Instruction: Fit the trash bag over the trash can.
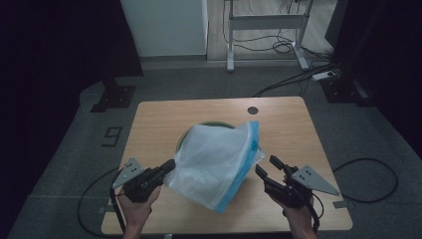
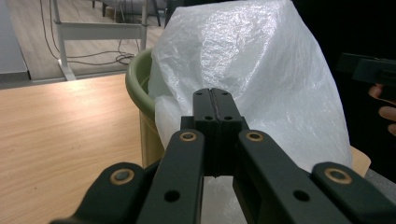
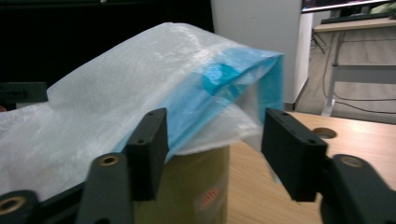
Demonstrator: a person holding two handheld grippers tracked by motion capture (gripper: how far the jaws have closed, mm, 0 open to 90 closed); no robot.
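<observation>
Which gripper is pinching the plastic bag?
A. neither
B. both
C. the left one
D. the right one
C: the left gripper is shut on the bag's edge, while the right gripper stands open beside the bag without touching it.

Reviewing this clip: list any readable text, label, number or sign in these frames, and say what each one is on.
"9": a dark numeral marked on the grey floor left of the wooden table, readable in the high view.
Red print on the side of the olive-green bin, below the white plastic bag with the blue edge, in the right gripper view: too blurred to read.
No other text can be made out.
</observation>
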